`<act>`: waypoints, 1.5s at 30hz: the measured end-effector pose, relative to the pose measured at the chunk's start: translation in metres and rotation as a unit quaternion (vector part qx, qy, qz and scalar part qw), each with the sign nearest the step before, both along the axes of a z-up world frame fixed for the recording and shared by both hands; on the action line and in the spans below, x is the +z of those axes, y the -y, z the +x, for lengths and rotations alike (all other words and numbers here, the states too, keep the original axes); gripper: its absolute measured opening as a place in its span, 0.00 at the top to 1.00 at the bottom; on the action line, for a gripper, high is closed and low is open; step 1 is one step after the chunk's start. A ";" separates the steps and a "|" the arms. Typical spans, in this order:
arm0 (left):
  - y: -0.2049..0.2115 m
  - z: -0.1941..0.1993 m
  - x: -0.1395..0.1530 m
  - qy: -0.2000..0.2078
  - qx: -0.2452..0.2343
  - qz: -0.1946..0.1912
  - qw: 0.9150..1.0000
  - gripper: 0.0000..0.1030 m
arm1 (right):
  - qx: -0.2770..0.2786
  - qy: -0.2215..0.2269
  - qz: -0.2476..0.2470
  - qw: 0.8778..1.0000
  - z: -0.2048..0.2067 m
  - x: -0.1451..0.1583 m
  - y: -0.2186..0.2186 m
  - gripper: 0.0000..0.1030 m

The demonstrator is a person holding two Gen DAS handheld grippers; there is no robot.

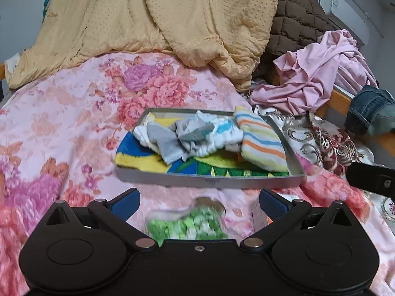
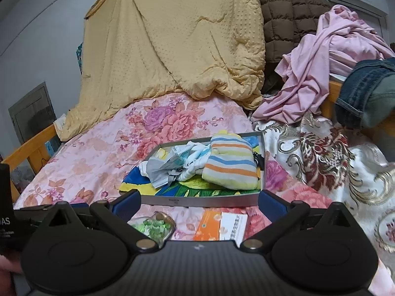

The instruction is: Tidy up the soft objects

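Socks: a striped sock [image 1: 261,143] and grey-and-white ones [image 1: 187,135] heaped in a grey tray [image 1: 209,181] on the bed's floral cover [image 1: 74,123].
Left tool [image 1: 198,199]: fingers spread, empty — above a blurred green-filled jar [image 1: 187,224].
Right tool [image 2: 198,202]: spread wide, empty — orange box [image 2: 219,224] below.
Behind: yellow quilt [image 1: 160,19], pink garment [image 1: 321,74].

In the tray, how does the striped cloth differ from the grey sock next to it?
The striped cloth has orange, blue and yellow bands on white; the grey sock is plain grey with a paler end. The striped cloth is folded into a neat thick bundle at the tray's right end, while the grey sock lies loose and crumpled toward the left, tangled with other small white pieces. The striped cloth looks clearly bulkier. Both sit inside the grey tray on the bed.
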State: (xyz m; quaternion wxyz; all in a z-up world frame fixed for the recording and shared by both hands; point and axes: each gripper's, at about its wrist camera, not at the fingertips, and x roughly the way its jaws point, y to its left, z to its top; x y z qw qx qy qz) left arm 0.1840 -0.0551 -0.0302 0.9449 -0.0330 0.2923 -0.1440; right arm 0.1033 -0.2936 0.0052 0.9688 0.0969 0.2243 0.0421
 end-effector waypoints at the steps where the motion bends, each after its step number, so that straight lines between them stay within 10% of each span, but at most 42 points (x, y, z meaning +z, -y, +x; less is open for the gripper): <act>1: -0.001 -0.004 0.000 0.000 0.001 0.000 1.000 0.01 | -0.001 0.000 0.002 1.000 -0.005 0.000 0.001 0.00; 22: -0.024 -0.140 -0.030 -0.017 0.027 0.036 0.999 0.01 | -0.012 -0.060 -0.005 0.998 -0.108 -0.066 -0.017 0.00; 45: -0.029 -0.164 -0.025 -0.003 0.031 0.051 0.998 0.01 | 0.017 -0.018 -0.047 0.999 -0.113 -0.056 -0.033 0.00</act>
